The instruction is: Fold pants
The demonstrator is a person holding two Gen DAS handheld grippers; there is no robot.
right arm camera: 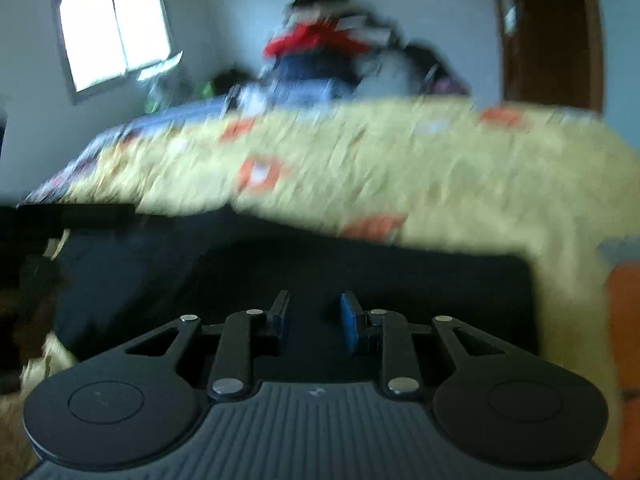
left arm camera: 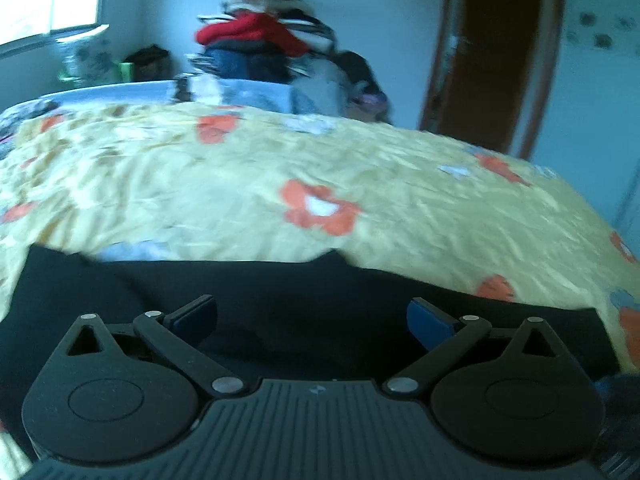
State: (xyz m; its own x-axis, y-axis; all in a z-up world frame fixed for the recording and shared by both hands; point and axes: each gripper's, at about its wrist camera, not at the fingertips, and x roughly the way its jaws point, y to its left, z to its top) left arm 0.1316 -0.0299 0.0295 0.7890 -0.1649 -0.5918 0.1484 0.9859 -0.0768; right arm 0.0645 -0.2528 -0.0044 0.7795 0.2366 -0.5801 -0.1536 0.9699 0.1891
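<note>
Item: black pants (left arm camera: 280, 300), spread flat on the near edge of the bed's yellow flowered cover (left arm camera: 360, 184). Soft, light, limp cloth; likely to sag and slide when lifted. Best taken at a hem or outer edge, pinching both layers. My left tongs (left arm camera: 312, 316): spread wide, empty. My right tongs (right arm camera: 314, 320): narrowly parted, nothing held.

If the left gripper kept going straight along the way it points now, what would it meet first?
Most likely the black pants spread on the flowered yellow bedspread. The left gripper is wide open and empty, angled down over the dark fabric. Depth is unclear, but nothing else seems to lie in that line.
</note>
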